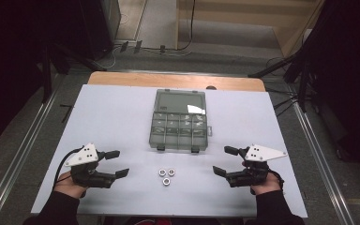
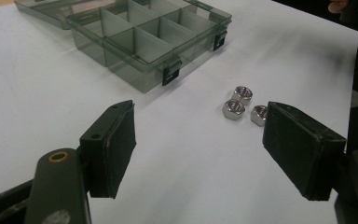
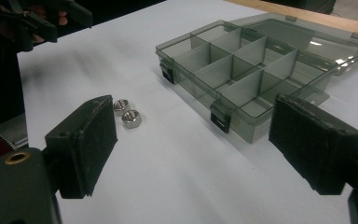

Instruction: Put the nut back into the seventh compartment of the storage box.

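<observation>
Three steel nuts (image 1: 167,175) lie clustered on the white table (image 1: 112,122), just near of the open compartment box (image 1: 178,125) at its centre. The left gripper (image 1: 117,163) and right gripper (image 1: 225,161) flank the nuts, jaws spread wide and empty.

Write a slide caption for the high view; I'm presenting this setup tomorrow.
Open left gripper and right gripper flank three nuts before an open compartment box.
</observation>
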Motion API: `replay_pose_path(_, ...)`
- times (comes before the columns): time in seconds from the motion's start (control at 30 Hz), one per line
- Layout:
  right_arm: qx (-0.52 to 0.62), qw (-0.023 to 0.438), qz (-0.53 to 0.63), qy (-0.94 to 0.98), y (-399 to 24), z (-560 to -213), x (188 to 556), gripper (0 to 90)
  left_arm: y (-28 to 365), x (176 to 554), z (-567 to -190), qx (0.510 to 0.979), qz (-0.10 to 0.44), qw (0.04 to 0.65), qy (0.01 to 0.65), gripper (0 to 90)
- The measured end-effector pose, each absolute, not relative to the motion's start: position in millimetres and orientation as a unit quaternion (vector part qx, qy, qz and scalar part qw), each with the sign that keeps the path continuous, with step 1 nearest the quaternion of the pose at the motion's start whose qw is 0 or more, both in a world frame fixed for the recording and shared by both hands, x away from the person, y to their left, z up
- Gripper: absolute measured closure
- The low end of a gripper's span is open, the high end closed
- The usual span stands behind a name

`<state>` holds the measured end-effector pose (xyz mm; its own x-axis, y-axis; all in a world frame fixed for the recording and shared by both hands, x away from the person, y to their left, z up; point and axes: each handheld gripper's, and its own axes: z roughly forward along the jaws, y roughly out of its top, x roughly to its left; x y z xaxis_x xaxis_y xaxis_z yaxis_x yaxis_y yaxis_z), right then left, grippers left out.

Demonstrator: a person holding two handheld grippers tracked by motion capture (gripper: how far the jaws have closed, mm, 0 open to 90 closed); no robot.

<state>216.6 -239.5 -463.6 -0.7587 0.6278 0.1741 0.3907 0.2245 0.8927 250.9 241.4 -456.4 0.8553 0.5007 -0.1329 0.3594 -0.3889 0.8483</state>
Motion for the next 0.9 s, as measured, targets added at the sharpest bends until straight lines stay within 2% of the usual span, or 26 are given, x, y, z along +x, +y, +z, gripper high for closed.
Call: replay_pose_path(0.9,0.31,0.112,0.527,0.783,-247.7,-470.7,223.0,14.4,243.7,266.9,-459.9,0.822,0.085,0.494,0.269,25.9)
